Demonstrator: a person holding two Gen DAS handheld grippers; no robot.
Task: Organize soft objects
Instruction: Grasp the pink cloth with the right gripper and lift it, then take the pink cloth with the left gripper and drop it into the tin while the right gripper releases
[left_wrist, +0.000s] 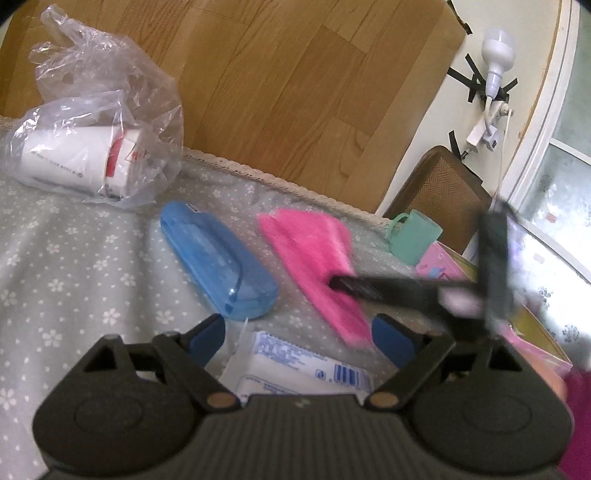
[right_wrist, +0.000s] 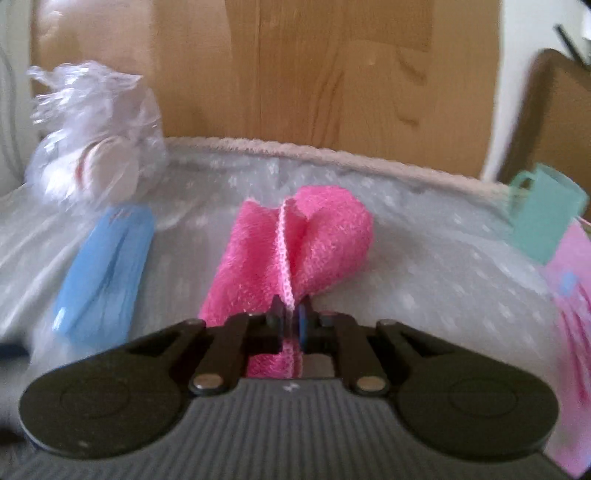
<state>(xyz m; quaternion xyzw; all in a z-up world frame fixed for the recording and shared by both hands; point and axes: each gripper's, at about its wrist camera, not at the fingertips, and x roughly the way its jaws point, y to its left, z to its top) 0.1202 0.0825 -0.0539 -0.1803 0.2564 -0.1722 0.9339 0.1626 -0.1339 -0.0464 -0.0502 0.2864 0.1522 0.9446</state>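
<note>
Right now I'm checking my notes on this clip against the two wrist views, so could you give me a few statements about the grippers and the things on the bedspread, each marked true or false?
1. The right gripper is shut on the pink cloth. True.
2. The left gripper is clamped on the blue case. False: its jaws stand open, and the case lies beyond them, untouched.
3. A white packet lies between the left gripper's open jaws. True.
4. The green cup sits inside the clear plastic bag. False: it stands apart at the far right; the bag holds a white container.
5. The blue case lies to the right of the pink cloth. False: it lies to its left.
</note>
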